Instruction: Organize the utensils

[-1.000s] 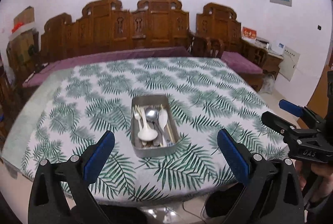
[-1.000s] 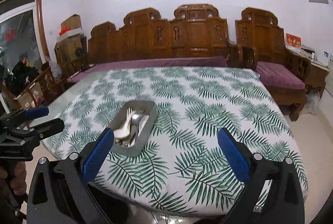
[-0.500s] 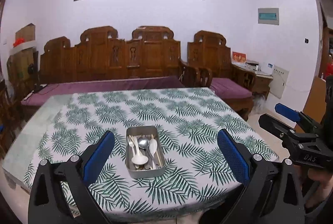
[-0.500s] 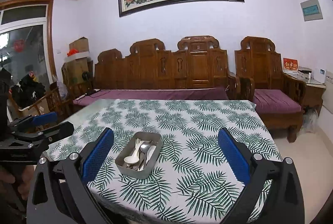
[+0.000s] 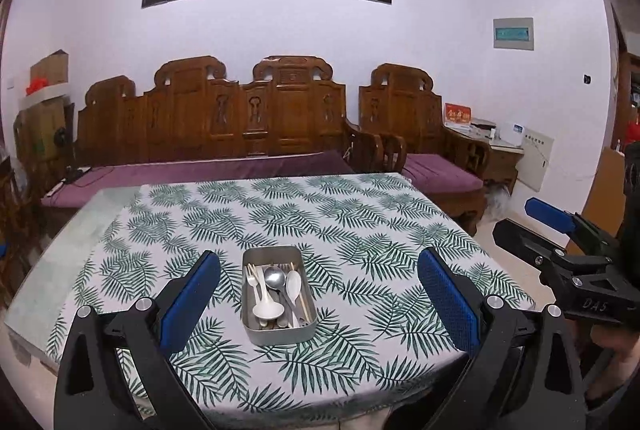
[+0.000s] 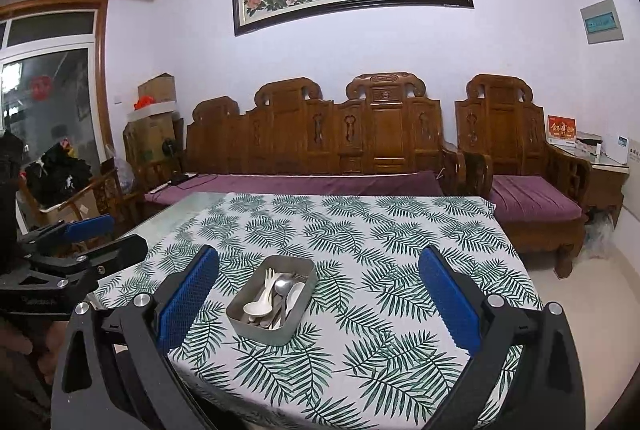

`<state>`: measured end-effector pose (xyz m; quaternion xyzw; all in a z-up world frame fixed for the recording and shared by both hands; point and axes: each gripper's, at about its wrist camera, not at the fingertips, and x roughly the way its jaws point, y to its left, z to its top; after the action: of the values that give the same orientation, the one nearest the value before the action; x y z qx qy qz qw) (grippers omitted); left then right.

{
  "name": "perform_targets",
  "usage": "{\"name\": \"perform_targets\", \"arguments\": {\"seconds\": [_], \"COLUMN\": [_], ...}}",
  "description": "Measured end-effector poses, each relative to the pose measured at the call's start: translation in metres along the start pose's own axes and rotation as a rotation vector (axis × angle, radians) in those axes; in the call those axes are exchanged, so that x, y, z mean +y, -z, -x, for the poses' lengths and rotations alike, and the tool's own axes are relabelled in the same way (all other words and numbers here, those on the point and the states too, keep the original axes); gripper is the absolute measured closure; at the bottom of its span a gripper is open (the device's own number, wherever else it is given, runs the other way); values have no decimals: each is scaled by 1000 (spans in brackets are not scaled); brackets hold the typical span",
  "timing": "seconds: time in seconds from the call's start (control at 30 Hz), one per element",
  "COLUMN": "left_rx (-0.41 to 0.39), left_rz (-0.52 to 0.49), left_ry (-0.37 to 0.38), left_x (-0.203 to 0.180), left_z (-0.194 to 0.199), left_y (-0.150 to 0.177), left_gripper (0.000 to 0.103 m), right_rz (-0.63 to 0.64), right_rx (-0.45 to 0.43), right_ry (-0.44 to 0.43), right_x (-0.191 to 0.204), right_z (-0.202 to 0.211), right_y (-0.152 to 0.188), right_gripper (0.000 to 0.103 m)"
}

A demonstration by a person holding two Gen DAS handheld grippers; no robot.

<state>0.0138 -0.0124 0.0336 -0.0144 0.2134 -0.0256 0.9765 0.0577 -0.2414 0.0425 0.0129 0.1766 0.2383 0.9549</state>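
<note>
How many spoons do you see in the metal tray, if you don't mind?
3: a white soup spoon on the left, a metal spoon in the middle, a white spoon on the right. More may be hidden underneath.

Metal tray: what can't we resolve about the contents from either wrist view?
- Metal tray, left wrist view: the white ladle spoon and steel spoon cover the pieces beneath; exact count unclear.
- Right wrist view: the tray's near wall hides the handle ends.
- Chopsticks: too thin to count.
- Table's near edge: blocked by the open left gripper and right gripper.
</note>
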Motion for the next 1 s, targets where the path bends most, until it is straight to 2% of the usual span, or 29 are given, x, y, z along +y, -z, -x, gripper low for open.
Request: {"name": "perform_targets", "arguments": {"seconds": [1.0], "left_rx": [-4], "left_rz": [-2], "left_ry": [-14], "left_x": [1], "left_z": [2], "left_y": [1], "left_gripper": [8], "right_rz": [-1], "right_rx": [6], "right_ry": [-6], "right_x": [4], "right_z": [-2], "right_y": [0], "right_gripper": [2]}}
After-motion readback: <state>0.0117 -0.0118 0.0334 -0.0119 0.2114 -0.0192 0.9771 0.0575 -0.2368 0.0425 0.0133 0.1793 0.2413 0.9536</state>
